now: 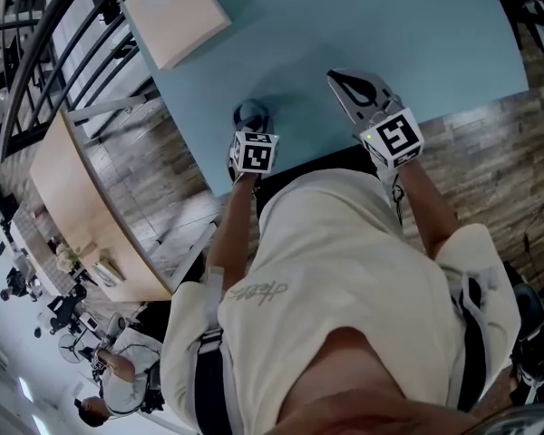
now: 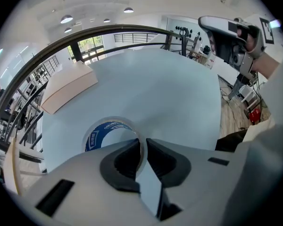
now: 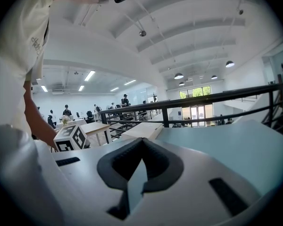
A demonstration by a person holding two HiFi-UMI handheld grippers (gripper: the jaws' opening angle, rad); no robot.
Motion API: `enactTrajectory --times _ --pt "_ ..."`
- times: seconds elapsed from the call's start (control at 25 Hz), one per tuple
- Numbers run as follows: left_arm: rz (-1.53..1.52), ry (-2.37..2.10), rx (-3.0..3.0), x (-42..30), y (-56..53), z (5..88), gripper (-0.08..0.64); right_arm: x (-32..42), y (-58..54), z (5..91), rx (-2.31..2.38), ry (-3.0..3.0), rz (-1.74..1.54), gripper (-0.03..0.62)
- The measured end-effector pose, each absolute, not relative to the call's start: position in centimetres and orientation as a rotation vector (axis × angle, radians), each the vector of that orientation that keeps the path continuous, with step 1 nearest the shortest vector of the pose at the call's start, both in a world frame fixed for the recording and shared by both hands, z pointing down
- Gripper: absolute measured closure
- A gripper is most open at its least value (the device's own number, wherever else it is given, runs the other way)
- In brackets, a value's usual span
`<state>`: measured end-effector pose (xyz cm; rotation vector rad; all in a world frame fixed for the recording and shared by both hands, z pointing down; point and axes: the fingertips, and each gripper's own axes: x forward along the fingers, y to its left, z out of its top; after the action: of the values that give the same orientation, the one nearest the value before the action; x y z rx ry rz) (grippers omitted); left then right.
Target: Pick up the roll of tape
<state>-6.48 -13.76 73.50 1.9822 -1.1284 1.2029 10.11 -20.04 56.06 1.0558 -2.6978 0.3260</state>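
In the left gripper view the roll of tape (image 2: 105, 129), pale with a blue printed core, lies flat on the light blue table (image 2: 170, 93). My left gripper (image 2: 142, 144) points steeply down and is shut on the roll's near wall, one jaw inside the ring and one outside. In the head view the left gripper (image 1: 251, 119) stands near the table's front edge and hides most of the roll. My right gripper (image 1: 348, 85) hovers to the right of it, apart from the roll; in its own view the right gripper (image 3: 142, 141) is shut on nothing.
A flat beige box (image 1: 174, 12) lies at the table's far left corner, also seen as the beige box (image 2: 68, 86). A dark railing (image 1: 36, 57) runs beyond the table's left side. The table's front edge (image 1: 299, 157) lies just before the person's body.
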Motion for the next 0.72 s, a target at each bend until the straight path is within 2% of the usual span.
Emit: enactTrajectory --times 0.72 --pt "0.847 -1.338 2.195 -9.1 -17.5 59.2 0.505 3.6 -18.5 51.0 1.068 -2.728 0.193 0.584"
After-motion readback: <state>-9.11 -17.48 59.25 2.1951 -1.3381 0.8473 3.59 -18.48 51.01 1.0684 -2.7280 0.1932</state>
